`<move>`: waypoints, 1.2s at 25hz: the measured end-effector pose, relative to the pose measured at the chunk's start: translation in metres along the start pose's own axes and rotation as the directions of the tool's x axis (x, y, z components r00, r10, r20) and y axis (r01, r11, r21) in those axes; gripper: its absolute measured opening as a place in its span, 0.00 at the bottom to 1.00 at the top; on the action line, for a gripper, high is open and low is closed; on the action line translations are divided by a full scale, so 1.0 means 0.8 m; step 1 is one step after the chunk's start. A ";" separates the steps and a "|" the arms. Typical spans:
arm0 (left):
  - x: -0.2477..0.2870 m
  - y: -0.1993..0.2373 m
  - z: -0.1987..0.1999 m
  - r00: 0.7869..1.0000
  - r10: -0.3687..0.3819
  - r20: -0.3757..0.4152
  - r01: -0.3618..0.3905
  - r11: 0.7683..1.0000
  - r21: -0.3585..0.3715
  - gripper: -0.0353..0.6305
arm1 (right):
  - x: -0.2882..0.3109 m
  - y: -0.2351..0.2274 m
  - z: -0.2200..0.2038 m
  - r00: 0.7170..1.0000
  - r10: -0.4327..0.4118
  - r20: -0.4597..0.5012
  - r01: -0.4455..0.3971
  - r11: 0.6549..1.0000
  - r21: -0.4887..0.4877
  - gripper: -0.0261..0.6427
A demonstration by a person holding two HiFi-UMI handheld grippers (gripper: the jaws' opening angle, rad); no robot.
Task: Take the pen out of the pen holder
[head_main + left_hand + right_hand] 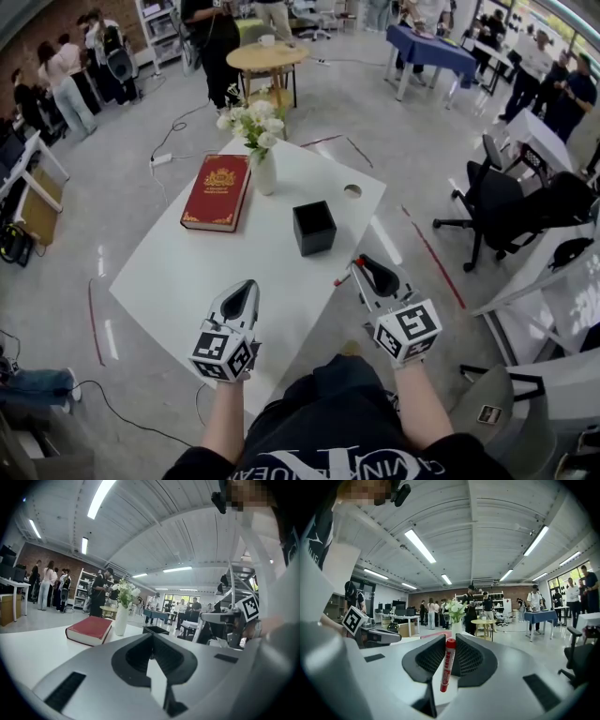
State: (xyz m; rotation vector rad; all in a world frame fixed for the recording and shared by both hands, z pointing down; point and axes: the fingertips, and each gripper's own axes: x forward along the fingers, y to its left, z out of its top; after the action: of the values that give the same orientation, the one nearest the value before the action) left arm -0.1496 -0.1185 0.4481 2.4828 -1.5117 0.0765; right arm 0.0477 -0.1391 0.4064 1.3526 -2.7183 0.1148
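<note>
The black square pen holder (314, 228) stands on the white table (187, 272), right of centre; it also shows low in the left gripper view as a black box (154, 630) past the jaws. My right gripper (359, 265) hovers at the table's near right edge, shut on a red pen (447, 665). The pen stands between the jaws, and its tip (339, 279) pokes out to the left. My left gripper (251, 284) is over the table's near edge with its jaws together and nothing between them. Both grippers are nearer to me than the holder and apart from it.
A red book (217, 192) lies at the table's far left, beside a white vase of flowers (264, 169). A round hole (352, 191) sits in the tabletop's far right corner. Office chairs (497, 211) stand to the right. People and a small round table (267, 58) are farther off.
</note>
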 end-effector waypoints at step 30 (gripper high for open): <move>0.014 -0.011 0.018 0.996 0.087 0.029 -0.086 0.996 -0.034 0.06 | 0.000 -0.030 0.003 0.997 0.071 -0.010 -0.071 0.997 0.004 0.15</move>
State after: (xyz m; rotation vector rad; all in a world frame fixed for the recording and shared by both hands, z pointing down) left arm -0.1380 -0.1277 0.4348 2.4033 -1.6199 0.0290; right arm 0.0668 -0.1539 0.4043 1.2528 -2.7595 0.1313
